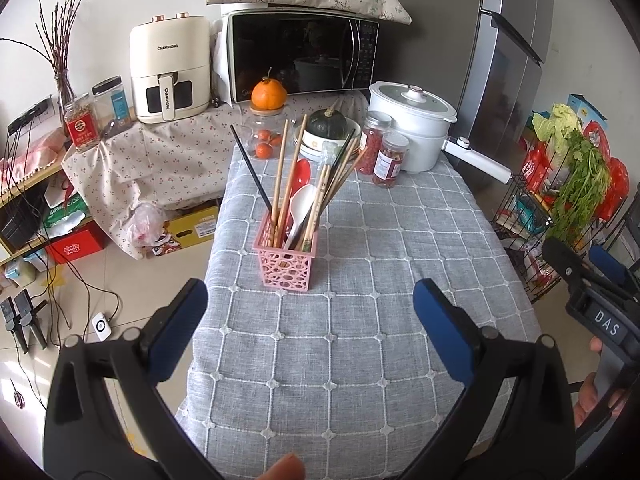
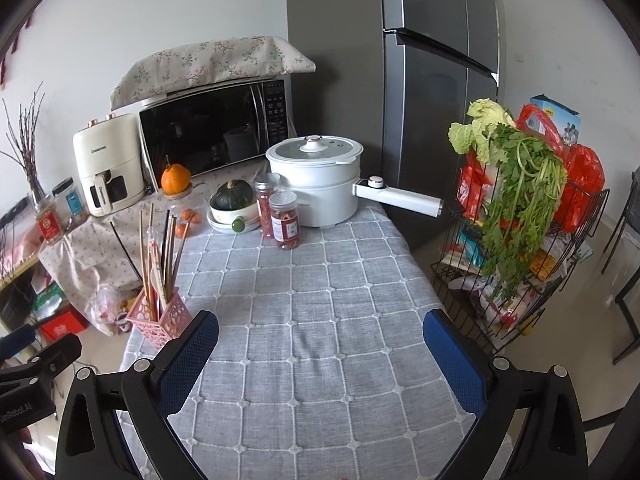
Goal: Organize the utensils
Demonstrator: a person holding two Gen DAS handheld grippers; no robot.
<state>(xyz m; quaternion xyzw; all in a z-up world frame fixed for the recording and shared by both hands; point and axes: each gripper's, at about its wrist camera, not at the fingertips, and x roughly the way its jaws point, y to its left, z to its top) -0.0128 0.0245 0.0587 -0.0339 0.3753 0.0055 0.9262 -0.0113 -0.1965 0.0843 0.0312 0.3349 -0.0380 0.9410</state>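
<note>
Left gripper [image 1: 310,328]: jaws wide, holding nothing.
Right gripper [image 2: 320,350]: jaws wide, holding nothing.
Utensils: chopsticks [image 1: 285,184] and spoons [image 1: 301,204] stand in the pink basket [image 1: 286,264], middle of the left frame.
Risk: a bump on the tall sticks could tip the light basket.
Edges: basket sits near the surface [image 2: 320,280] left edge.
Room: bare cloth in front.
</note>
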